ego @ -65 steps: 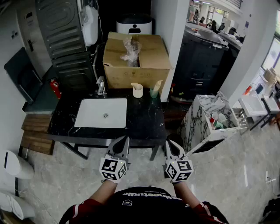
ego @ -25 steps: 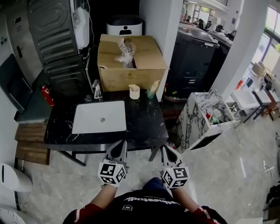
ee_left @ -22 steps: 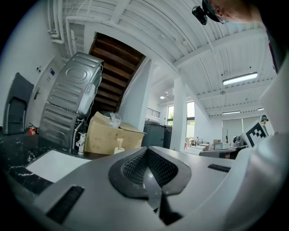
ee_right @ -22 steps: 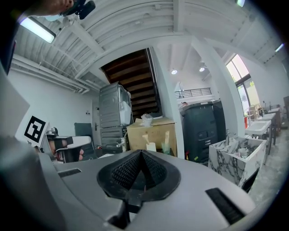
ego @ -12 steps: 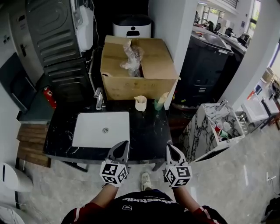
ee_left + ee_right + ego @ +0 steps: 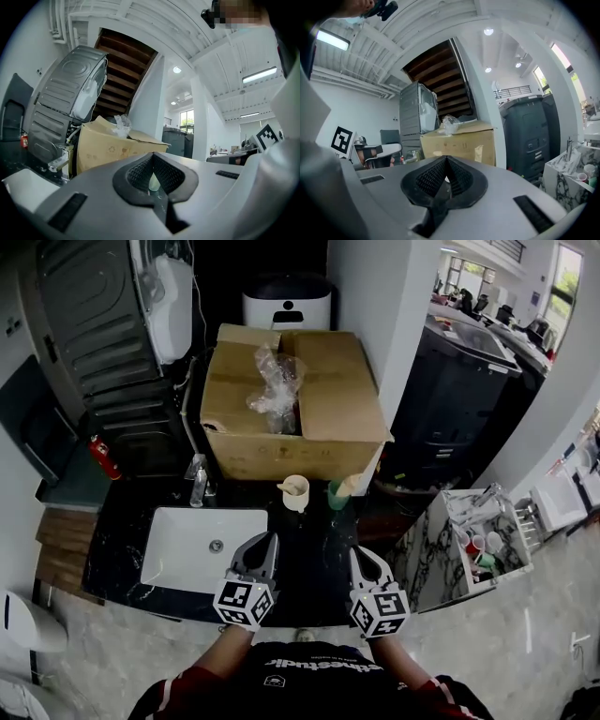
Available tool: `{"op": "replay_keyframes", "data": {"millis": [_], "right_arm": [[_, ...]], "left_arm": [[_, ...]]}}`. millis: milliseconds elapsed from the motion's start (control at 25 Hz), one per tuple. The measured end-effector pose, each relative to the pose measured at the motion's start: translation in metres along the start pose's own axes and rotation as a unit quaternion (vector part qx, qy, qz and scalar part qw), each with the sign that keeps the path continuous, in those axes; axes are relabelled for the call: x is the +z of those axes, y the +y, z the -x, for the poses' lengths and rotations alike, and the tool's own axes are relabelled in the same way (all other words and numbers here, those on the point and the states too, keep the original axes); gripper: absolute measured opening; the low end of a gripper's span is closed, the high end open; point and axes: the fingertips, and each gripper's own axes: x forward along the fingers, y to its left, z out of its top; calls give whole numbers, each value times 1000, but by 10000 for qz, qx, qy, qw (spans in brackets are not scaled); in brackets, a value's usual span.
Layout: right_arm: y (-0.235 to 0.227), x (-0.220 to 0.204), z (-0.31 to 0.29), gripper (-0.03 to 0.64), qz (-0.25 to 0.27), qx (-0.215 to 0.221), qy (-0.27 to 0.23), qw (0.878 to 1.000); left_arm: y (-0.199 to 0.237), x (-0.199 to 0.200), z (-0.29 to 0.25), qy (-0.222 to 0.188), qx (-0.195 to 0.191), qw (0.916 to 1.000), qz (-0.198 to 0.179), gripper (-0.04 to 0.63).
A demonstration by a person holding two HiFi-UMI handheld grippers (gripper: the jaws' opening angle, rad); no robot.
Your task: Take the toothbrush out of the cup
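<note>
Ahead of both claws, at the far edge of the black counter [image 6: 311, 557], a cream cup [image 6: 296, 493] and a green cup [image 6: 337, 495] stand side by side, right against a big cardboard box [image 6: 328, 442]. A pale stick-like thing leans out of each cup, and at this size I cannot tell which one is the toothbrush. The left claw [image 6: 263, 542] hovers over the near part of the counter with its jaws pressed together on nothing. A white sink [image 6: 187, 554] lies just to its left, and a tap [image 6: 197, 484] stands beyond that sink. The right claw [image 6: 358, 554] hangs level with the left one, a little apart from it, its jaws likewise closed and empty. The cream cup sits ahead between the two claws, and the green cup is nearer the right claw's line. Crumpled plastic wrap [image 6: 277, 381] rests in the open box.
</note>
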Motion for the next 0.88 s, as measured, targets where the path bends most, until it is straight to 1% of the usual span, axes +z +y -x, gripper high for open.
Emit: {"op": "replay_keyframes", "data": {"millis": [120,200,240,320,400,520,720,880], "right_arm": [[-13,-1,-19,35,-29,80,1,10000],[-18,-1,-28,37,-88,99,-3,9999],[-19,0,-32,35,-107,105,-13,9999],[-19,1,-37,35,-136,119,-32,9998],[-19,0,-40,35,-166,125,-30,9998],[-17,-1,-44,35,-130,147,-7,9998],[-21,-3,-48,37,-103,151,22,9998],[-24,-3,-49,37,-94,177,34,9998]], "left_arm": [[4,-3,-23,-53,28,9999,-112,15],[7,-6,-34,-53,7,9999,-120,18],[8,-8,-38,-57,-11,9999,-107,34],[11,-11,-45,-46,-48,10000,-73,130],[14,-17,-52,-2,-62,10000,-31,168],[21,-24,-62,44,-43,10000,-11,182],[31,-35,-82,93,24,9999,35,186],[43,-57,-105,289,114,9994,135,187]]}}
